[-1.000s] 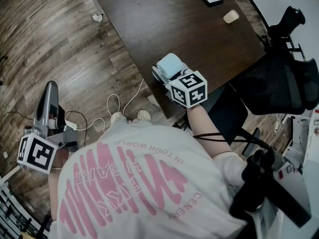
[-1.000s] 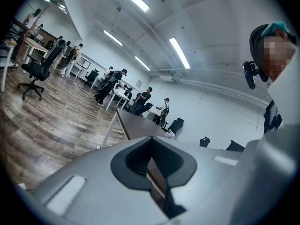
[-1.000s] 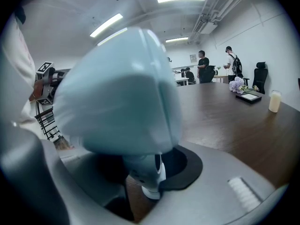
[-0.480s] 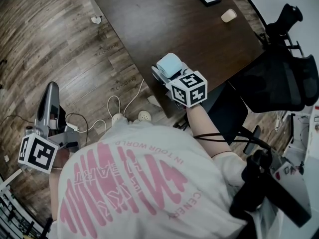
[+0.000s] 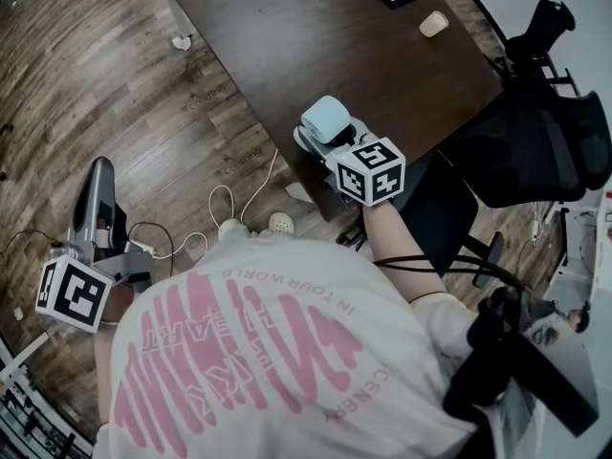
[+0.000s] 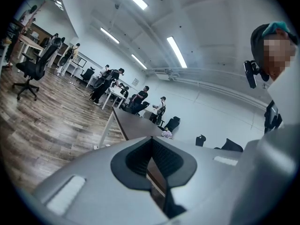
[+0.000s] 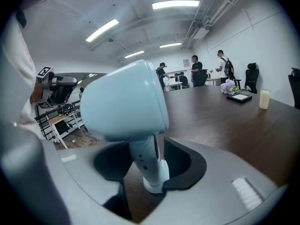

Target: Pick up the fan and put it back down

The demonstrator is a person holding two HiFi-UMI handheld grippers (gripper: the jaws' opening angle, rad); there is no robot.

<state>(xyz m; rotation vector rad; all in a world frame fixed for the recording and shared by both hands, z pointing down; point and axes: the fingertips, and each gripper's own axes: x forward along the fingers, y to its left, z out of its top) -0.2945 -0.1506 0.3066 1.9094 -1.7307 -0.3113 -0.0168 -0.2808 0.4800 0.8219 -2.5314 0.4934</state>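
Dark wood table (image 5: 316, 36) is filling the upper head view, and the fan (image 5: 323, 120) is standing on its near edge, base down. Right gripper (image 7: 149, 156) has just been spreading its jaws. They are now sitting loosely round the stem, with a gap showing on one side. That is reading as the release: fan set back down, task nearly finishing. Its stem is running upright, long axis vertical, while the boxy head is lying crosswise, seemingly facing left in the right gripper view. Left gripper (image 6: 151, 144) is hanging over the floor (image 5: 115, 84), jaws pressed together on nothing.
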